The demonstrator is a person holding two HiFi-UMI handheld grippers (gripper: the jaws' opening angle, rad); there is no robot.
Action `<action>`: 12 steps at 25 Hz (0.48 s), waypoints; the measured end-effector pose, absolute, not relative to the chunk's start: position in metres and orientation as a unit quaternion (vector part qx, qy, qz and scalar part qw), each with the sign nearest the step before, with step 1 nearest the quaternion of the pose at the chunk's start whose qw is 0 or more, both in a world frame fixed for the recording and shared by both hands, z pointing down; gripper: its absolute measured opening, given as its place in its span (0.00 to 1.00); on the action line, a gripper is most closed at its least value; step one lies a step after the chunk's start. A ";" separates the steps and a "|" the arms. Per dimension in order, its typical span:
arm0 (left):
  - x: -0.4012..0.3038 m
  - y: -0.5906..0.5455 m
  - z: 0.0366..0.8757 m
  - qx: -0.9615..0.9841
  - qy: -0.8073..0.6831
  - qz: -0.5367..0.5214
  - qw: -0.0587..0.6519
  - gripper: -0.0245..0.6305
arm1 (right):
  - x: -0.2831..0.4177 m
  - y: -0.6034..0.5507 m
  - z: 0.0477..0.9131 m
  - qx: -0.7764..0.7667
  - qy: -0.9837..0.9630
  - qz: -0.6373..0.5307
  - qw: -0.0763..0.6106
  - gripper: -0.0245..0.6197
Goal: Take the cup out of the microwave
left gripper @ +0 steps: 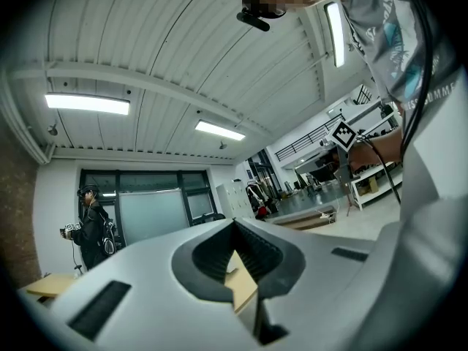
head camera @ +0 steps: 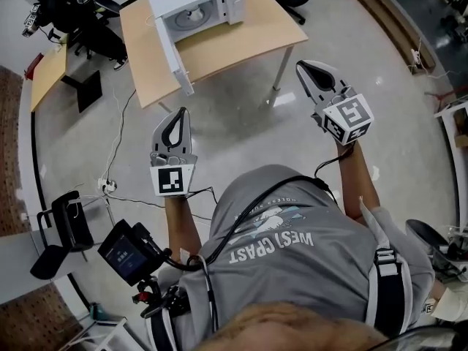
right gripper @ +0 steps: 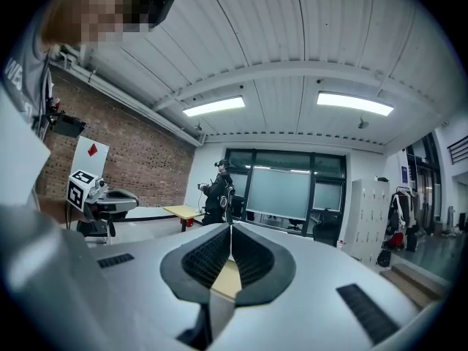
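Both the left gripper (head camera: 180,115) and the right gripper (head camera: 306,69) are pinched closed and empty, well short of the open microwave (head camera: 199,7). I can't make out the cup inside. It's probably light, rigid and slippery, so the rim looks the best place to grip.

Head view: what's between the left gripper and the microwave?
In the head view, only bare floor, then the table at its near edge and the microwave's open door. Nothing else stands ahead of the left gripper.

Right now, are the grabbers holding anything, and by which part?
Nothing is held. The left gripper and right gripper are both shut on empty air, away from the open microwave.
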State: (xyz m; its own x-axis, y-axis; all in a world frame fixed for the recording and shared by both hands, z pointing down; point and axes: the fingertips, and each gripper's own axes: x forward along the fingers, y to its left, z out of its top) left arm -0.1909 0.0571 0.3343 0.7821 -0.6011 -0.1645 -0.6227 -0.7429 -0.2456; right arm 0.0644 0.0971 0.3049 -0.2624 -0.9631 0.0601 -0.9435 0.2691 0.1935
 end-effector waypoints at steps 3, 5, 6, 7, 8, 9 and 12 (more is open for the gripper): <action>-0.199 0.055 0.333 -0.932 0.331 0.041 0.140 0.10 | 0.050 0.086 0.305 0.592 -0.799 -0.058 0.090 0.06; -0.201 0.050 0.334 -0.933 0.332 0.039 0.136 0.10 | 0.046 0.072 0.306 0.586 -0.803 -0.055 0.092 0.06; -0.200 0.047 0.335 -0.933 0.332 0.037 0.136 0.10 | 0.045 0.065 0.306 0.583 -0.806 -0.053 0.093 0.06; -0.200 0.044 0.335 -0.933 0.332 0.035 0.136 0.10 | 0.043 0.057 0.307 0.579 -0.808 -0.051 0.094 0.06; -0.200 0.041 0.335 -0.932 0.334 0.034 0.134 0.10 | 0.042 0.049 0.308 0.576 -0.811 -0.050 0.095 0.06; -0.200 0.039 0.336 -0.932 0.336 0.033 0.130 0.10 | 0.041 0.042 0.311 0.572 -0.813 -0.048 0.096 0.06; -0.201 0.030 0.340 -0.930 0.346 0.028 0.120 0.10 | 0.040 0.016 0.322 0.561 -0.821 -0.040 0.097 0.06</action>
